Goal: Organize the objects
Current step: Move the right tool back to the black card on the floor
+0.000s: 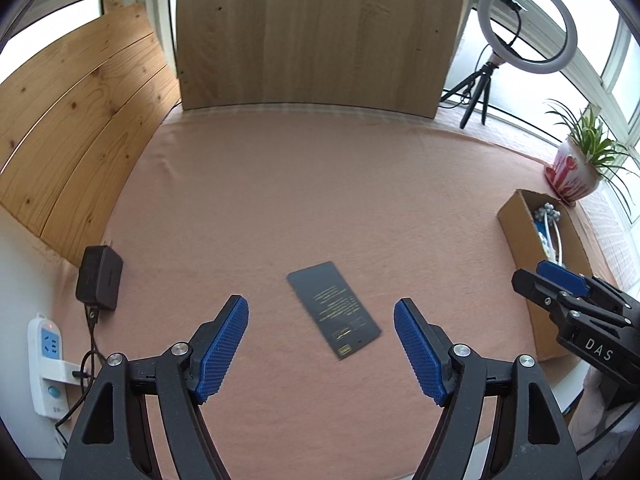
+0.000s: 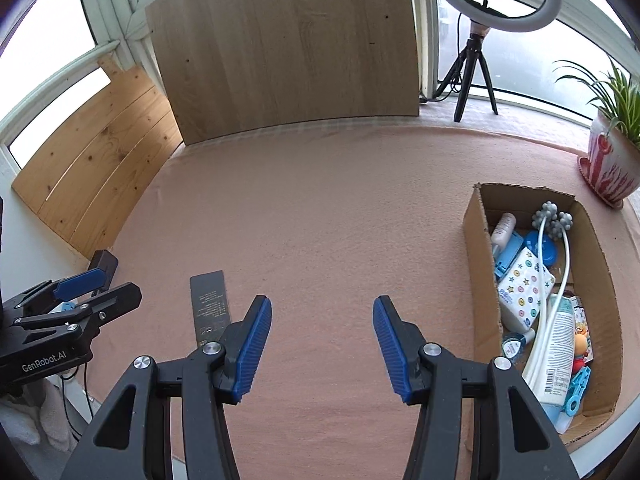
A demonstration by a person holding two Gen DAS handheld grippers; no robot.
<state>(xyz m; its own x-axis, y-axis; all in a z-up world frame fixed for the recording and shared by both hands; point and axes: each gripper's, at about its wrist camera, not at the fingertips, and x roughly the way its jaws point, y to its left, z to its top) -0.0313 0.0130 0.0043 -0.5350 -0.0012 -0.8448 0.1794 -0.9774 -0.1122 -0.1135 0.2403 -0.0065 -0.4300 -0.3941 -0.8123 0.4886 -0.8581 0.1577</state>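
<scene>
Black flat rectangular card (image 1: 334, 310) with gold print, too small to read, lies on the pink cloth (image 1: 320, 200), left of the cardboard box (image 2: 476, 248). "GenRobot.AI" marks the left gripper (image 1: 321, 350), "DAS" the right gripper (image 2: 322, 350); both gape empty.

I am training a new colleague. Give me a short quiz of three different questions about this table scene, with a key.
1. True or false: the black card lies inside the cardboard box.
2. Which stands nearest the box: A) potted plant, B) black charger, C) power strip?
3. Fill in: the left gripper and the right gripper each hold ____.

Key: 1 false, the card lies on the pink cloth; 2 A; 3 nothing, both are open.
</scene>
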